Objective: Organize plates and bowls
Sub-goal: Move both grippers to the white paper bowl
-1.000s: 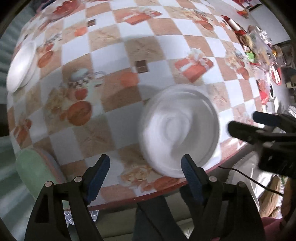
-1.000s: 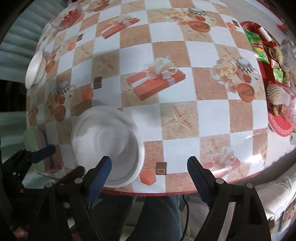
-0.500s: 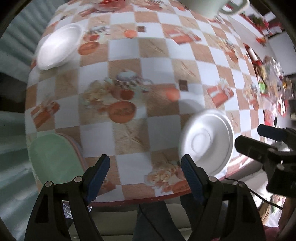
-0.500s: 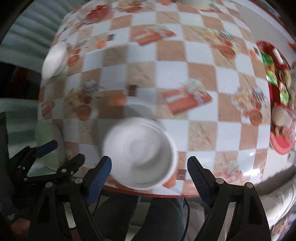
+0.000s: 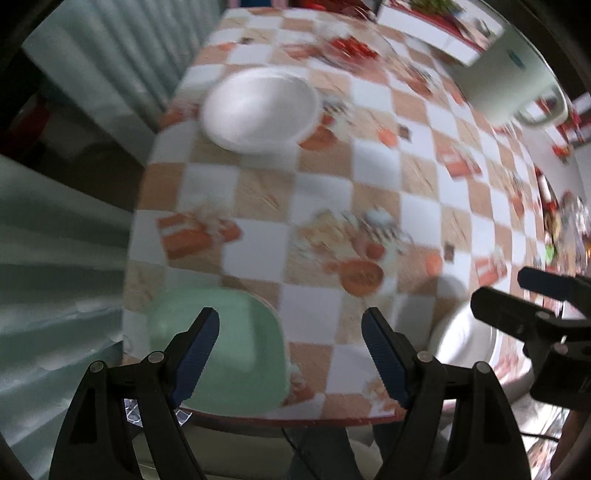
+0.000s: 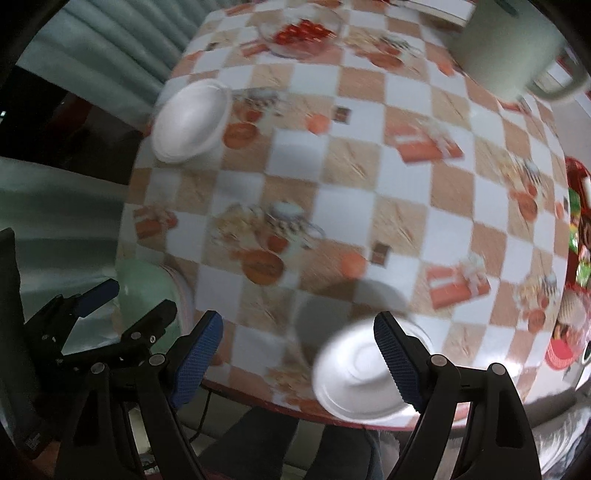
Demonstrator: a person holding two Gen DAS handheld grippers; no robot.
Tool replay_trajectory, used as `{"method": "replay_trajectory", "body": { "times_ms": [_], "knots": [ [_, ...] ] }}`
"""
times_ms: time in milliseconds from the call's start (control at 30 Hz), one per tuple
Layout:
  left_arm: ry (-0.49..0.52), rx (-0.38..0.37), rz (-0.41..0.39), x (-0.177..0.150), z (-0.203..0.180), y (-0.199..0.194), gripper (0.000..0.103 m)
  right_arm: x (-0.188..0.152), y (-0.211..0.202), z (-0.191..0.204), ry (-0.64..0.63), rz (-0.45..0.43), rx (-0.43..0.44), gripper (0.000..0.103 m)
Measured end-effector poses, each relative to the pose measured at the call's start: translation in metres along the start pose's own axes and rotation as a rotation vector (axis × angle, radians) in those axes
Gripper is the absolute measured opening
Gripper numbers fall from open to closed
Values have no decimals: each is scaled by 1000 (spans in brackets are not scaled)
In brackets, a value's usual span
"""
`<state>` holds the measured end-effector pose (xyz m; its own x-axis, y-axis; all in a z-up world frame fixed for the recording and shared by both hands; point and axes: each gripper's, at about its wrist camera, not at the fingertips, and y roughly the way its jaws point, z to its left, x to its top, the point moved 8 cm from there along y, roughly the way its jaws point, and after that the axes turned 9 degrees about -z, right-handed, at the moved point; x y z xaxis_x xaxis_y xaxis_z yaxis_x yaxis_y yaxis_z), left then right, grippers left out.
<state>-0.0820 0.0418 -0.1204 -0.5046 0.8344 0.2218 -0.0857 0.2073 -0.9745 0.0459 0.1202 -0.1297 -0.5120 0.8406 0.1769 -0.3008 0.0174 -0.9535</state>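
Checkered oilcloth with printed gifts and teacups covers the table [image 6: 369, 177], and both views are smeared with motion blur. Nearest the right gripper [image 6: 297, 354] lies a white plate [image 6: 364, 373], right at the near edge, beneath the right-hand blue finger; whether that finger touches it I cannot tell. The jaws stand wide apart, gripping nothing. Across the table, by the far left edge, sits the white bowl [image 5: 258, 107], well apart from the plate, likely the stacking partner. The left gripper [image 5: 290, 349] hangs just as wide apart and empty over a pale green plate [image 5: 218, 350] at the near left corner. Further out: a big grey-green mug [image 6: 506, 44] at the far right, a clear dish of red items [image 6: 299, 31], and snack clutter [image 6: 576, 240] along the right edge. Nothing blocks the open cloth between plate and bowl.
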Motion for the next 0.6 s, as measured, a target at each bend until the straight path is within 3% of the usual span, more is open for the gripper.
{"method": "replay_trajectory", "body": {
  "times_ms": [300,600],
  "knots": [
    [-99,32,-46,39,41,-2,82,44,2,37,-90,-41,-27,85],
    [-144,40,-55,64,62,6,82,83,10,50,-109,-60,-45,85]
  ]
}}
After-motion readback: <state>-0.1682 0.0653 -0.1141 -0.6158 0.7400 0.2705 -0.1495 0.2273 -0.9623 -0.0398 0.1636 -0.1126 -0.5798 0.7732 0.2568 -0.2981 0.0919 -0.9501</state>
